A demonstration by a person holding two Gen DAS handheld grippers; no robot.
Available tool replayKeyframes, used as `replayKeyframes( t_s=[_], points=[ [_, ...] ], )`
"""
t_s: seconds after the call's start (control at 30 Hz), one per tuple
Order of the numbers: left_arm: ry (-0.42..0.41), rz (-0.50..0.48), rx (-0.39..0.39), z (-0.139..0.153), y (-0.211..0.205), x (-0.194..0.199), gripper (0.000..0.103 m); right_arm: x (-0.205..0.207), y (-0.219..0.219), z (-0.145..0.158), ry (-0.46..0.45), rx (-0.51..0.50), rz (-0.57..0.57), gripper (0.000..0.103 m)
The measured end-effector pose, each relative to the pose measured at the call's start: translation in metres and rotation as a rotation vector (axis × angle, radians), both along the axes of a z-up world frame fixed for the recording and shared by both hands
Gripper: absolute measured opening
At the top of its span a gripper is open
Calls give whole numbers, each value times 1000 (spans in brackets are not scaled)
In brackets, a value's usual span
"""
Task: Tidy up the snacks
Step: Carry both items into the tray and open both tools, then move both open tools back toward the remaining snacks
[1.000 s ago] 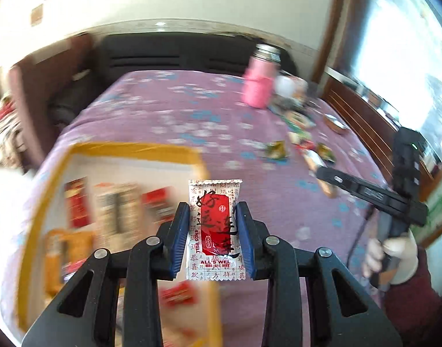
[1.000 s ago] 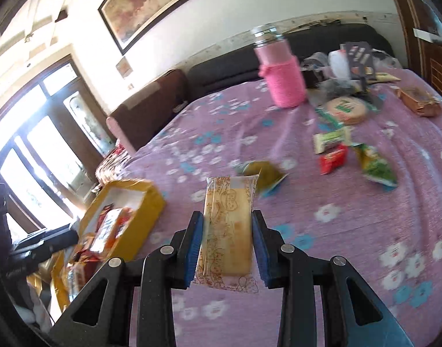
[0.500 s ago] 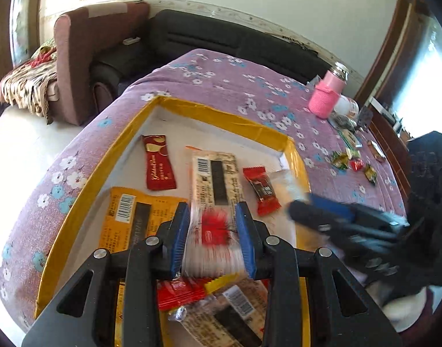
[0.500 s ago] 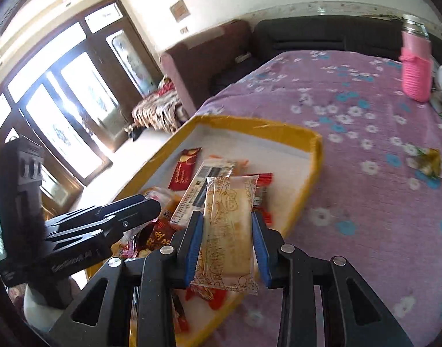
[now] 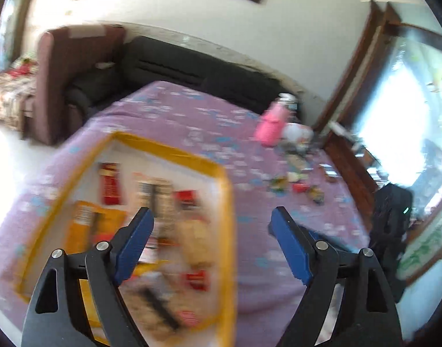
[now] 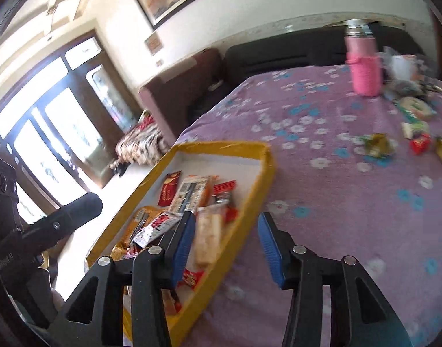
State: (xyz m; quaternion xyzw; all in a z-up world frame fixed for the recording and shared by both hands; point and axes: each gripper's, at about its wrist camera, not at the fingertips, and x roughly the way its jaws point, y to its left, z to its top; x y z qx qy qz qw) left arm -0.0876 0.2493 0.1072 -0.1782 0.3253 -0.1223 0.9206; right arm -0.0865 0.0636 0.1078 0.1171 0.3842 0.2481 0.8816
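Our left tongs (image 5: 212, 243) are opening wide with nothing between them, low in the frame over the tray (image 5: 221, 170). Our right tongs (image 6: 226, 245) are opening too, empty, straddling the tray's near wall; the beige packet (image 6: 207, 240) lies just inside it, beside their left pad. We judge both open to drop snacks in. The tray holds a loose heap of red, orange and beige wrappers; more snacks (image 6: 377, 144) sit scattered at right, on the purple floral surface (image 6: 351, 202).
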Motion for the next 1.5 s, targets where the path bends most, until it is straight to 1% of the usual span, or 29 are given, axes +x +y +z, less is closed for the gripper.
replayKeyframes(
  t_s=[0.03, 0.1, 0.17, 0.23, 0.3, 0.43, 0.53, 0.6, 0.7, 0.8, 0.87, 0.93, 1.03, 1.1, 1.17, 1.2, 1.23, 1.27, 1.3, 1.37, 1.4, 1.43, 1.47, 1.5],
  points=[
    [-4, -28, -21, 1, -11, 1, 84, -4, -12, 1, -1, 17, -29, 54],
    [-16, -93, -37, 2, -37, 1, 84, -17, -43, -1, 8, 51, -91, 54],
    [-28, -137, -48, 5, -60, 1, 84, -27, -70, -3, 18, 58, -139, 54],
    [-18, -194, -62, 7, -85, 2, 84, -39, -97, -2, 19, 56, -189, 54],
    [-11, -232, -54, 12, -107, 3, 84, -50, -126, 1, 20, 63, -234, 55],
    [-39, -290, -24, 27, -149, 0, 84, -76, -169, 20, -20, 39, -296, 55],
    [-27, -333, -34, 37, -176, -1, 84, -99, -203, 39, -60, 16, -351, 57],
    [-9, -363, -37, 41, -193, 0, 84, -112, -218, 47, -76, 13, -382, 59],
    [27, -444, -106, 35, -214, 0, 84, -126, -235, 52, -86, 4, -411, 59],
    [36, -490, -128, 32, -227, -8, 84, -143, -246, 54, -90, 1, -434, 59],
    [28, -526, -109, 34, -236, -16, 84, -149, -247, 54, -95, 4, -441, 59],
    [3, -557, -68, 40, -246, -29, 84, -156, -247, 55, -103, 7, -455, 59],
    [-69, -553, -13, 49, -249, -51, 84, -159, -247, 51, -87, 33, -478, 59],
    [-97, -551, -17, 52, -243, -59, 84, -158, -247, 46, -72, 52, -496, 59],
    [-71, -565, -38, 50, -237, -61, 87, -160, -245, 43, -66, 60, -495, 59],
    [-36, -589, -62, 45, -232, -61, 87, -161, -243, 42, -68, 58, -496, 59],
    [-12, -601, -69, 41, -229, -61, 87, -161, -242, 42, -70, 56, -495, 59],
    [7, -607, -57, 39, -226, -63, 87, -161, -240, 44, -73, 55, -486, 59],
    [7, -594, -27, 39, -219, -68, 87, -159, -238, 46, -77, 50, -475, 59],
    [-55, -515, 59, 55, -196, -80, 87, -144, -236, 60, -63, 56, -417, 59],
    [-87, -489, 77, 66, -184, -84, 87, -136, -236, 69, -56, 74, -393, 59],
    [-134, -443, 103, 82, -168, -89, 87, -129, -236, 81, -61, 94, -380, 59],
    [-185, -383, 146, 101, -151, -93, 87, -119, -238, 104, -89, 111, -366, 59],
    [-220, -342, 191, 115, -141, -95, 87, -113, -236, 121, -122, 107, -363, 59]
  ],
)
